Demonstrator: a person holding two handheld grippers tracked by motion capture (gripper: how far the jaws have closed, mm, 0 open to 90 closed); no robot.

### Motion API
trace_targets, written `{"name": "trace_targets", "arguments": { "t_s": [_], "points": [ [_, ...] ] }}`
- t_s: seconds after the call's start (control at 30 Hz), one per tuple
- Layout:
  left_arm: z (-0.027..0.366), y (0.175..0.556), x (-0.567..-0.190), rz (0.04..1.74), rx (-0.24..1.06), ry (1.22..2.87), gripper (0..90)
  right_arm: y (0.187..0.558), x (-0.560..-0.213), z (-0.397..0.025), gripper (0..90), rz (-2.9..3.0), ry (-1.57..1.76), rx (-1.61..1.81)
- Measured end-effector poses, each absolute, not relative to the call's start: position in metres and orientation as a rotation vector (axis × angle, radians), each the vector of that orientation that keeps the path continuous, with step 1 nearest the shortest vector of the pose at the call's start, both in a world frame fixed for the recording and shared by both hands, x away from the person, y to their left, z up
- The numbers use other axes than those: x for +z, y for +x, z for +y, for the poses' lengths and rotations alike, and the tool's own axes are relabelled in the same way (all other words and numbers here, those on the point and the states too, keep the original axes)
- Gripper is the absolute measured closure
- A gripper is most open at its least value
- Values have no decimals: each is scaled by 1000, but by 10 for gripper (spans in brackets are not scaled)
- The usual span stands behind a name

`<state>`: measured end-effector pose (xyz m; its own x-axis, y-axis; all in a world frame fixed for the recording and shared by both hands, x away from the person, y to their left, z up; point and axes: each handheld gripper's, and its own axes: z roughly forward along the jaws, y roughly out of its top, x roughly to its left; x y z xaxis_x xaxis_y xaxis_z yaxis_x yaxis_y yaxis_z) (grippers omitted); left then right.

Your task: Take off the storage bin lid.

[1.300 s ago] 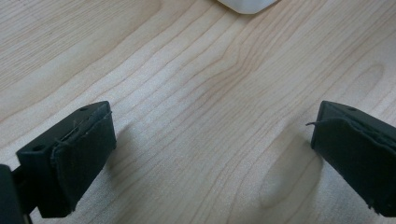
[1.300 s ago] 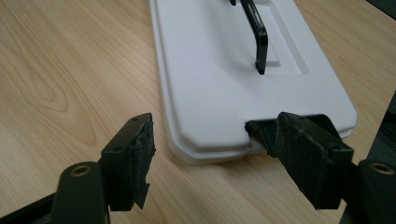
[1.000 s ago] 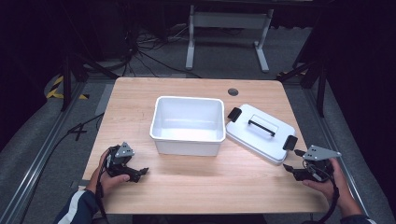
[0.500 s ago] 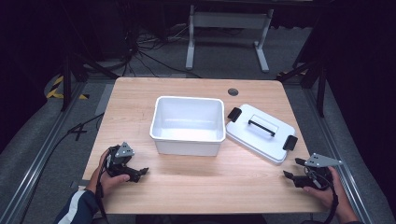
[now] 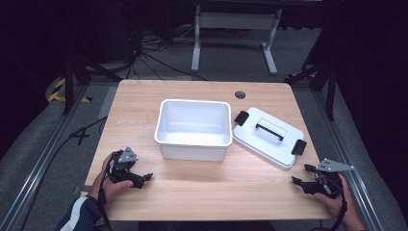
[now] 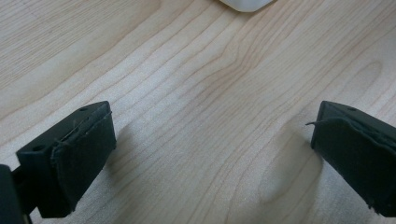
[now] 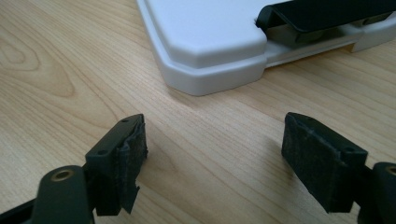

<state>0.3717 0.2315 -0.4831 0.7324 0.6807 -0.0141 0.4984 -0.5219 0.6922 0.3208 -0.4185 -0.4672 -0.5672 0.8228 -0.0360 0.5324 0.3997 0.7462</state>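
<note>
An empty white bin (image 5: pixel 193 129) stands in the middle of the wooden table (image 5: pixel 202 192). Its white lid (image 5: pixel 268 136), with a black handle and two black clips, lies flat to the bin's right. My left gripper (image 5: pixel 143 179) rests open at the front left, jaws wide apart over bare wood (image 6: pixel 210 140), with a corner of the bin (image 6: pixel 245 3) at the top edge. My right gripper (image 5: pixel 299 176) is open at the front right. A corner of the lid (image 7: pixel 210 51) and one black clip (image 7: pixel 322 14) lie just beyond its jaws.
A dark round hole (image 5: pixel 239 95) sits in the table near its back edge. Beyond the table stand a metal frame (image 5: pixel 233 29) and cables on a dark floor. Rails run along both sides of the table.
My right gripper has drawn back toward the front edge and slightly right, away from the lid. The left gripper, bin and lid have stayed put.
</note>
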Motion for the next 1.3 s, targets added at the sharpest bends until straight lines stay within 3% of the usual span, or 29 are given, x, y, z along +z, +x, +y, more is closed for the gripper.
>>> {"name": "trace_targets", "arguments": {
  "t_s": [1.3],
  "points": [
    [232, 372, -482, 878, 324, 2248, 2, 320, -467, -418, 194, 2241, 1203, 972]
  ]
}}
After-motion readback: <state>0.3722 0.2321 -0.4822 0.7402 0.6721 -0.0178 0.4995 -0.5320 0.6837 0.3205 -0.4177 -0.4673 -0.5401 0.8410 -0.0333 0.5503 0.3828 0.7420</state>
